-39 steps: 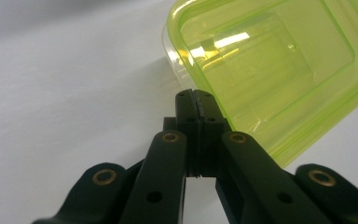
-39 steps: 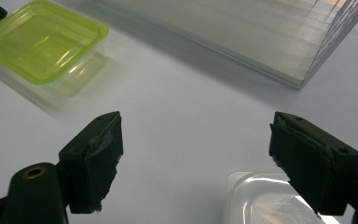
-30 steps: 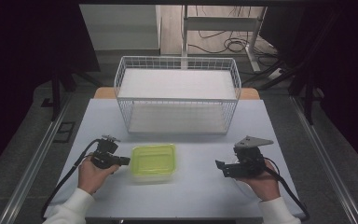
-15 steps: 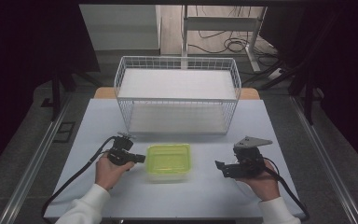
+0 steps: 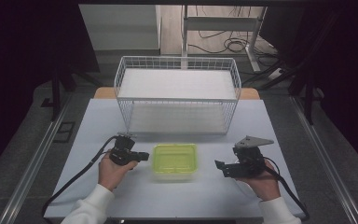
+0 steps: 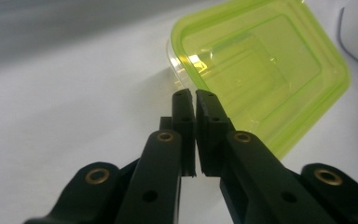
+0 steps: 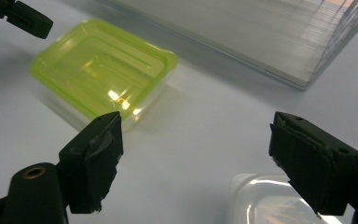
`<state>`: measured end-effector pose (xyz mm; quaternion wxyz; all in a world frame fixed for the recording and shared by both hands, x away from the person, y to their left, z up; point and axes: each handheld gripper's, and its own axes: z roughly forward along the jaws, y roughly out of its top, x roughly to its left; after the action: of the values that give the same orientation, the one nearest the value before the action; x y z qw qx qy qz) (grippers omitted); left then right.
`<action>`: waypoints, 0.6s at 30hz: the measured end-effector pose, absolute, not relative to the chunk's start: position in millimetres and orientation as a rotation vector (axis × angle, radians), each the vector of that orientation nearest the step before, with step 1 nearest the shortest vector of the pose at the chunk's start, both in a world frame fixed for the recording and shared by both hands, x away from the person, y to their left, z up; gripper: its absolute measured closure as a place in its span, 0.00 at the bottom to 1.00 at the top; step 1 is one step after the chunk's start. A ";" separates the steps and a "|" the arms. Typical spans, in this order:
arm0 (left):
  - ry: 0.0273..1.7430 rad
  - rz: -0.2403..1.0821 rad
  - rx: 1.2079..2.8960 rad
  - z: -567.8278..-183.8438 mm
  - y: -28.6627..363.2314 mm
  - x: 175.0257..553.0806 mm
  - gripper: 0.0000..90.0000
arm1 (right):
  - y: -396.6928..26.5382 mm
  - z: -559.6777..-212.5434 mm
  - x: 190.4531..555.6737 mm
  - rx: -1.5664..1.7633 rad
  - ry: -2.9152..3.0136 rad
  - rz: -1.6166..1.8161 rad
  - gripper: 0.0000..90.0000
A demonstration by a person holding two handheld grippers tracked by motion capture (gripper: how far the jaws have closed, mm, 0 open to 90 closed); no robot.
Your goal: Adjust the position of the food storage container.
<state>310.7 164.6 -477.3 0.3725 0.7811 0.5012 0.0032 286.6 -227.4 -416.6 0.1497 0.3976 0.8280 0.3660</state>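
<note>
Your L gripper [image 5: 142, 156] sits lower left of centre in the high view, jaws nearly closed with a thin gap after just parting slightly, nothing between them, tips just beside the green-lidded container [image 5: 175, 160] at lower centre on the table [image 5: 98, 116]. Wire basket [image 5: 177, 95] stands above it. Your R gripper [image 5: 220, 167], lower right: jaws wide open, empty.
</note>
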 end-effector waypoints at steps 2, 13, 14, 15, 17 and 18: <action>1.265 0.018 1.985 -469.6 170.0 305.7 0.92 | -225.3 -415.9 287.0 1.128 2.392 1.057 0.20; 1.243 0.190 1.932 -450.5 187.8 284.0 0.30 | -216.1 -421.0 299.9 1.189 2.396 1.155 0.22; 1.243 0.190 1.932 -450.5 187.8 284.0 0.28 | -216.7 -420.2 300.6 1.184 2.392 1.154 0.23; 1.228 0.198 1.922 -449.6 188.2 282.2 0.28 | -217.0 -419.6 301.2 1.183 2.382 1.155 0.23; 1.221 0.193 1.918 -449.2 188.2 282.7 0.26 | -217.1 -419.0 301.4 1.183 2.375 1.155 0.23; 1.214 0.184 1.915 -449.2 188.0 283.2 0.25 | -216.9 -418.7 301.2 1.183 2.372 1.156 0.24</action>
<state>283.2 188.0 -449.2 0.4197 0.7641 0.4844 0.0736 301.2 -216.9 -418.7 0.1247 0.4058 0.8139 0.3966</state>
